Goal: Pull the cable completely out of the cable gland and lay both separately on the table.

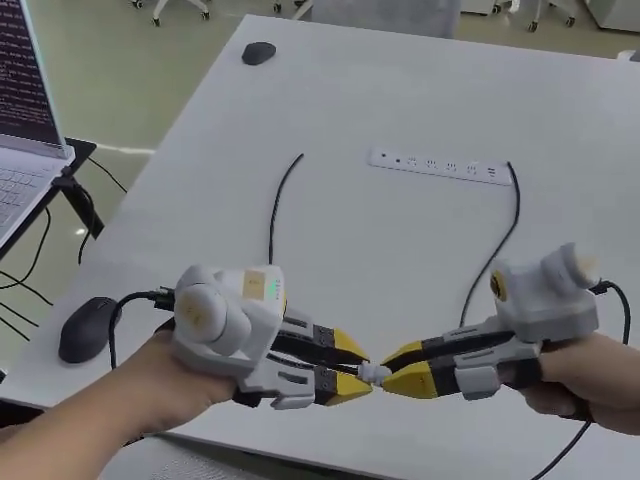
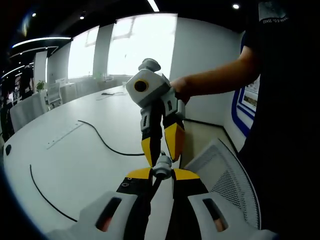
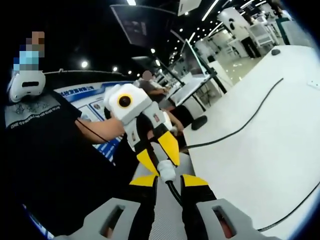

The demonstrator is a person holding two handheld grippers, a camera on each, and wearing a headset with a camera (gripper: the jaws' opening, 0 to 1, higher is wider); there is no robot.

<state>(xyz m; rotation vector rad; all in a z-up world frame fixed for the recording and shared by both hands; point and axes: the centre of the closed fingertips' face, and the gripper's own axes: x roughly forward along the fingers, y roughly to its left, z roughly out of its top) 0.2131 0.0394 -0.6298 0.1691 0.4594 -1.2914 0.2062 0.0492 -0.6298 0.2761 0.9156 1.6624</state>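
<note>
Where tongs (image 1: 362, 370) (image 1: 390, 372) seemingly meet, gland (image 1: 374, 373), cable (image 3: 173, 189)

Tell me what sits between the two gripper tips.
The white cable gland sits there, seen in the head view; the right gripper view shows black cable running from it.

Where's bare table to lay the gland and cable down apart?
Widest bare patch: table between the loose black cord and the power strip's cord, below the power strip. Also beyond the strip, right of the far mouse. Crowded: near edge, where left tool and right tool meet at the cable gland and cable.
</note>
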